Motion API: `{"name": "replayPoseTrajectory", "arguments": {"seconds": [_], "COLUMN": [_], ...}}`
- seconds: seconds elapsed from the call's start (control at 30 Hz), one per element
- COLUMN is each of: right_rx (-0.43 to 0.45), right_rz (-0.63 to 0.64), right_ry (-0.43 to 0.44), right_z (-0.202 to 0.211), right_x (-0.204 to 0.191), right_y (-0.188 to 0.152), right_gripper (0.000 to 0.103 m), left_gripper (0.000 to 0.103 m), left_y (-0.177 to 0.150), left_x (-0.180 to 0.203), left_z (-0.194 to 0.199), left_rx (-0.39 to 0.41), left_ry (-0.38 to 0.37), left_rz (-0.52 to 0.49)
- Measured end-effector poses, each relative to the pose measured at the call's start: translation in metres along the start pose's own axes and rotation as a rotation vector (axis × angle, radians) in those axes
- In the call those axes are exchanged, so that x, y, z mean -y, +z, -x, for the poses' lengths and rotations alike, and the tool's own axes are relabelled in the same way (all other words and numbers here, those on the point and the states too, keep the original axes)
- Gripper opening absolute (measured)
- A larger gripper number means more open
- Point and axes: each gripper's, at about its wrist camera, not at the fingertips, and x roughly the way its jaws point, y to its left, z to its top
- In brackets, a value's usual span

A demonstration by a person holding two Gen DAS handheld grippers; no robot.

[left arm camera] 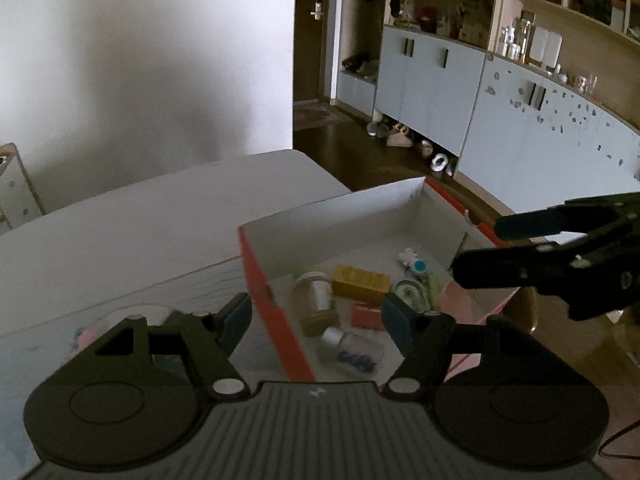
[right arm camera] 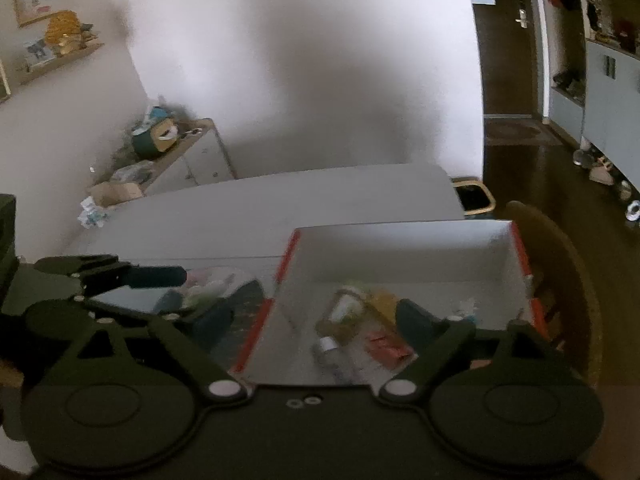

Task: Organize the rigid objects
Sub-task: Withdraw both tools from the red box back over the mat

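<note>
Several small rigid things lie together on the floor of an open cardboard box (left arm camera: 256,264) with orange-red outer walls and a white inside: a yellow toy brick with studs (left arm camera: 361,282), a glass jar with a pale lid lying on its side (left arm camera: 314,306), a small clear bottle with a white cap and dark beads inside (left arm camera: 352,348), a flat orange-pink packet (left arm camera: 366,316), a round green-rimmed piece (left arm camera: 412,294) and a little white flower-shaped trinket with a blue dot (left arm camera: 414,262). The right wrist view is blurred, so there the jar (right arm camera: 344,308), brick (right arm camera: 384,300) and packet (right arm camera: 386,348) are only rough shapes.

The box stands on a pale worktop (left arm camera: 140,240), near its right end.

The left tongs (left arm camera: 316,320) hang over the box's near left wall with their jaws apart and nothing between them; one teal pad (left arm camera: 236,320) is outside the wall, the other above the contents. The right tongs (right arm camera: 320,320) are also spread wide and empty, above the near part of the box. Each pair shows in the other's view from the side, clear of the things below.

Beyond the worktop are a white wall (left arm camera: 140,60), a dark wooden floor (left arm camera: 352,148) and pale blue cabinets with open shelves (left arm camera: 440,76).
</note>
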Motion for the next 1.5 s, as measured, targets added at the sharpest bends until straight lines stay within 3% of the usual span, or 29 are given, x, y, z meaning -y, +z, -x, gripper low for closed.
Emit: {"name": "replayPoseTrajectory", "arguments": {"seconds": [0.1, 0.3, 0.67, 1.0, 1.33, 1.5], "right_rx": [0.022, 0.067, 0.040, -0.040, -0.146, -0.186], "right_rz": [-0.011, -0.037, -0.012, 0.027, 0.094, 0.115], "right_ry": [0.021, 0.031, 0.089, 0.083, 0.056, 0.033], "right_z": [-0.002, -0.006, -0.043, -0.097, -0.155, -0.186], "right_x": [-0.016, -0.047, -0.120, -0.175, -0.210, -0.216], "right_y": [-0.006, -0.015, -0.035, -0.052, -0.076, -0.085], "right_gripper": [0.098, 0.102, 0.103, 0.103, 0.102, 0.099], "left_gripper": [0.081, 0.081, 0.081, 0.082, 0.082, 0.082], "left_y": [-0.007, -0.019, -0.035, -0.053, -0.071, -0.076], "left_x": [-0.016, -0.060, -0.153, -0.224, -0.271, -0.290], "left_z": [0.011, 0.027, 0.029, -0.004, -0.057, -0.080], "left_rx": [0.018, 0.038, 0.021, -0.026, -0.103, -0.126], "left_ry": [0.009, 0.014, 0.050, 0.088, 0.039, 0.031], "left_rz": [0.007, 0.041, 0.120, 0.161, 0.113, 0.153]}}
